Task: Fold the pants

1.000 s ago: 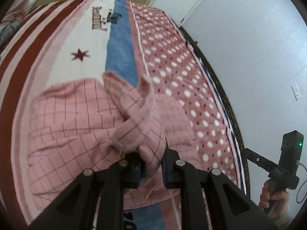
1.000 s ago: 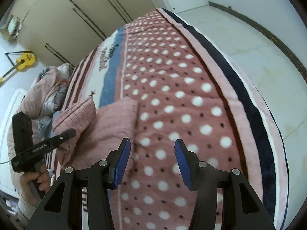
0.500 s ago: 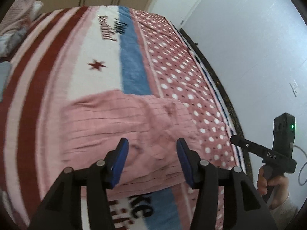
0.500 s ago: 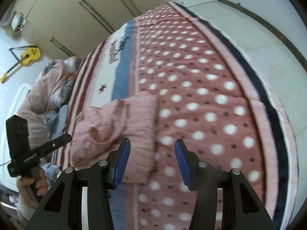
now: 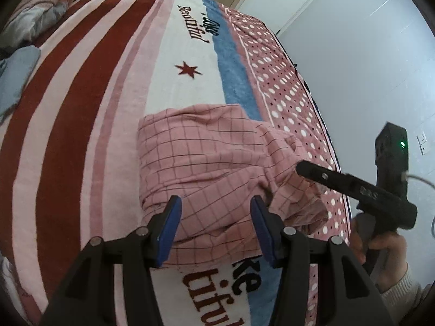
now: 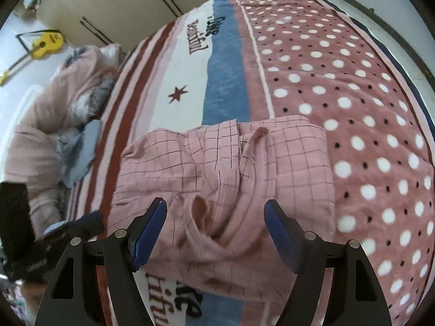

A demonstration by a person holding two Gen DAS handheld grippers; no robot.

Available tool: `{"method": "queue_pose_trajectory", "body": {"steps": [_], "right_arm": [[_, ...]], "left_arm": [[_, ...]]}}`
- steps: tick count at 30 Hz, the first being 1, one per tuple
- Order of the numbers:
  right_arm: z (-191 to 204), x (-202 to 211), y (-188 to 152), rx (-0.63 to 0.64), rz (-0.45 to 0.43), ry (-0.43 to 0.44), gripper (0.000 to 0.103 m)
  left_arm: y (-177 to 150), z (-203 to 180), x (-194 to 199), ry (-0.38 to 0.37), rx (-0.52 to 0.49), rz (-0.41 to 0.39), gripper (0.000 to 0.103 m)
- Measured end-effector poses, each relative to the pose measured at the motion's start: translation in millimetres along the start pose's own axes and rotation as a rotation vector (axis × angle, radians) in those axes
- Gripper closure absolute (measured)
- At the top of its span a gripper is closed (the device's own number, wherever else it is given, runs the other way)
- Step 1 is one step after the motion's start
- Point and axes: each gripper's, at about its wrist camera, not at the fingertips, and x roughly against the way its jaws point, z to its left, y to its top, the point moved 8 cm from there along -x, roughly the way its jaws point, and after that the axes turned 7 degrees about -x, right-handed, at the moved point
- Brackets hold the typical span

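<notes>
The pink checked pants [image 5: 206, 163] lie in a folded, rumpled bundle on the bed blanket; they also show in the right wrist view [image 6: 231, 174]. My left gripper [image 5: 216, 228] is open and empty, just above the bundle's near edge. My right gripper [image 6: 214, 228] is open and empty over the bundle's near side, where a creased fold bulges up. The right gripper's body [image 5: 353, 182] shows at the right of the left wrist view, beside the bundle. The left gripper's body [image 6: 40, 244] shows at the lower left of the right wrist view.
The bed blanket [image 5: 81, 95] has red stripes, a white band with lettering, a blue band and a dotted pink part [image 6: 367, 108]. Heaped bedding [image 6: 62, 114] lies at the bed's far left. A yellow guitar [image 6: 46, 44] leans by the wardrobe. A white wall [image 5: 367, 54] runs along the right.
My left gripper let go of the pants fold, which dropped onto the bundle, and drew back open. My right gripper moved over the bundle, staying open.
</notes>
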Motion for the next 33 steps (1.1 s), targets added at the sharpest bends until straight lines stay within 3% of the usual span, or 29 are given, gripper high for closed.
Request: {"method": "queue_pose_trajectory", "body": {"steps": [5,9,17,23,25,30,33], "right_arm": [[-2,-19,10,0.013,-0.007,-0.097,0.033],[-11,-28,7,0.056,0.012,-0.204,0.033],[-38,-16,-26,0.076,0.075,-0.262,0.033],[-56,5,-43,0.058,0.094,-0.320,0.034],[-59,12,-44,0.031,0.097,-0.310,0.034],[-39,37,-25,0.007,0.009,-0.182,0.033],[-25,29,-16,-0.009,0.015,-0.118,0.033]], "left_arm": [[13,8,-6,-0.010,-0.025,-0.024,0.055],[14,-1,-22,-0.055,-0.069,0.025,0.055],[-31,-36,-37,-0.162,-0.105,0.179,0.060],[-57,-43,-33,-0.149,-0.111,0.246,0.060],[-55,-40,-25,-0.136,-0.105,0.242,0.060],[-30,-18,4,-0.053,-0.082,0.164,0.059],[-16,4,16,0.017,-0.060,0.114,0.059]]}}
